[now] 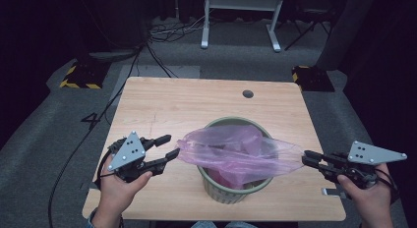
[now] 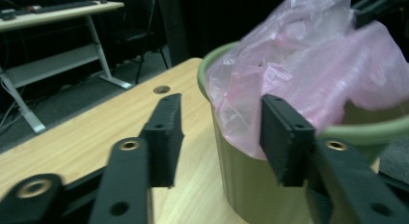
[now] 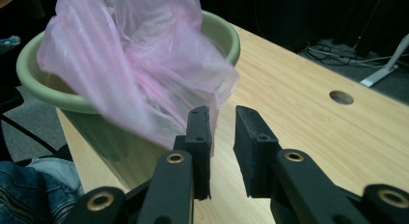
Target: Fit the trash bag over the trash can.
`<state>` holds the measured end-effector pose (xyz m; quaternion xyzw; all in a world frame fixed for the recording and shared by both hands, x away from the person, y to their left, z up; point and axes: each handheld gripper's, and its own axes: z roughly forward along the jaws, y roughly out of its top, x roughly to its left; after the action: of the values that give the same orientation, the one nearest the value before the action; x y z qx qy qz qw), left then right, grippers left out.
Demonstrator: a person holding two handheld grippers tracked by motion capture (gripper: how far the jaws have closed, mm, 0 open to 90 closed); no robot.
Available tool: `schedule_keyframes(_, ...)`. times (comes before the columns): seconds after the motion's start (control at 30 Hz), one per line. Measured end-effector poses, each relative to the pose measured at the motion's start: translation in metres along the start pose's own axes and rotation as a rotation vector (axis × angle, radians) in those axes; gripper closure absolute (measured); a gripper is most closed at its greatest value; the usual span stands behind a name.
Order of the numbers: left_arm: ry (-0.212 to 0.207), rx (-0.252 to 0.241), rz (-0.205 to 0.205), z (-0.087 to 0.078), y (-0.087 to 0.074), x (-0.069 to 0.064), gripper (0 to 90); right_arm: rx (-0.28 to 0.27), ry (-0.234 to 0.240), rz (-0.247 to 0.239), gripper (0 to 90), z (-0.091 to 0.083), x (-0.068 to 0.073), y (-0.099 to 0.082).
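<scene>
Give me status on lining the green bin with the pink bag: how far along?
Early to middle. Done: the translucent pink plastic bag sits partly inside the round green plastic bin on the wooden table. In hand: nothing gripped; the left gripper and right gripper are open at opposite ends of the bag. Left: the bag is bunched, its edge not folded over the rim.
</scene>
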<state>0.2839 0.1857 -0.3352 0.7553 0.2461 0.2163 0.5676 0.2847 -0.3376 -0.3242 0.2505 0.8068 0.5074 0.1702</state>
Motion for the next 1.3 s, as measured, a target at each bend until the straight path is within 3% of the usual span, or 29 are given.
schedule_keyframes(0.07, -0.004, -0.001, 0.007, 0.003, 0.006, -0.002, 41.2, 0.003, 0.001, -0.013, 76.7, 0.001, 0.002, 0.003)
schedule_keyframes(0.23, 0.001, -0.019, 0.034, 0.011, 0.022, -0.005, 35.8, 0.016, 0.002, -0.036, 72.0, 0.008, 0.005, 0.010)
schedule_keyframes(0.47, -0.008, -0.026, 0.058, 0.017, 0.036, -0.009, 34.8, -0.022, -0.069, -0.107, 45.4, 0.015, 0.005, 0.025)
schedule_keyframes(0.53, -0.002, -0.021, 0.065, 0.019, 0.038, -0.011, 34.7, -0.017, -0.063, -0.119, 39.5, 0.020, 0.006, 0.028)
schedule_keyframes(0.67, 0.000, -0.016, 0.057, 0.027, 0.041, -0.011, 35.4, -0.001, -0.029, -0.134, 36.0, 0.037, 0.008, 0.033)
schedule_keyframes(0.83, -0.008, -0.015, 0.042, 0.037, 0.043, -0.005, 42.2, 0.003, 0.021, -0.158, 33.2, 0.059, 0.016, 0.042)
schedule_keyframes(0.93, -0.024, -0.002, 0.048, 0.043, 0.041, -0.005, 59.2, 0.013, 0.058, -0.178, 32.2, 0.072, 0.025, 0.048)
schedule_keyframes(1.0, -0.034, 0.021, 0.052, 0.046, 0.040, -0.006, 76.4, 0.026, 0.078, -0.197, 31.1, 0.081, 0.031, 0.050)
schedule_keyframes(1.07, -0.039, 0.032, 0.045, 0.048, 0.037, -0.006, 83.3, 0.039, 0.096, -0.215, 31.1, 0.087, 0.035, 0.051)
schedule_keyframes(1.3, -0.068, 0.052, 0.044, 0.052, 0.034, -0.010, 86.2, 0.062, 0.130, -0.220, 34.6, 0.105, 0.046, 0.053)
